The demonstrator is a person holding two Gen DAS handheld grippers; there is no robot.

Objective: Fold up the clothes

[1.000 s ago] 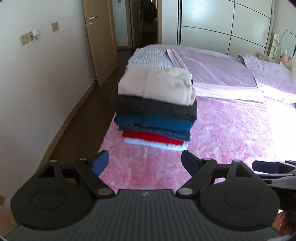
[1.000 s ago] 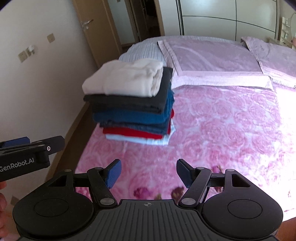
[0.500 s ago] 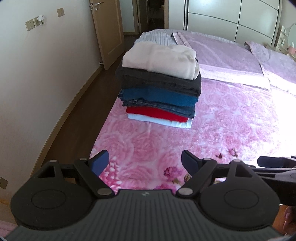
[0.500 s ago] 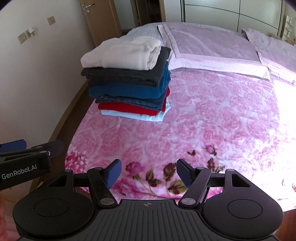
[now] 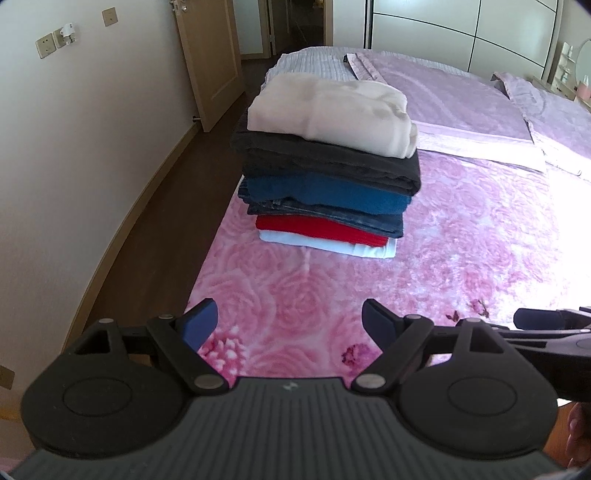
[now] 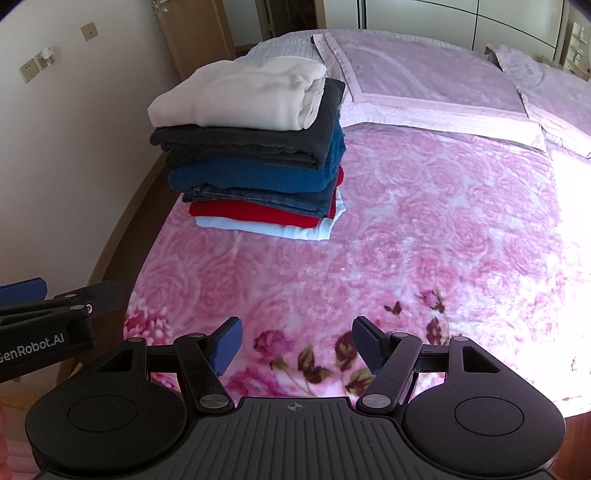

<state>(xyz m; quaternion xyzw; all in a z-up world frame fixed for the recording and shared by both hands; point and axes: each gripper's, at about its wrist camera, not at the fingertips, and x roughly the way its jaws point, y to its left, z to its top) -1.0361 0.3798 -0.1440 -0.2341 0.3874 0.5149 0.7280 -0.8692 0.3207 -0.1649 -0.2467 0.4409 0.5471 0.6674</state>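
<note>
A stack of folded clothes (image 5: 328, 184) sits near the left edge of the pink rose blanket (image 5: 461, 258): a cream garment (image 5: 332, 110) on top, then dark grey, blue, denim, red and white layers. It also shows in the right wrist view (image 6: 251, 162). My left gripper (image 5: 290, 325) is open and empty, held back over the blanket's near edge. My right gripper (image 6: 297, 345) is open and empty, also short of the stack. The left gripper (image 6: 40, 295) shows at the right view's left edge.
A lilac quilt (image 5: 443, 99) and pillows lie at the bed's far end. A wall with sockets (image 5: 44, 46), wood floor (image 5: 162, 221) and a door (image 5: 207, 55) are to the left. Wardrobe doors (image 5: 461, 33) stand behind the bed.
Both grippers have pulled back and up from the stack, so more of the blanket shows in front. The stack has not moved. Both grippers stayed open.
</note>
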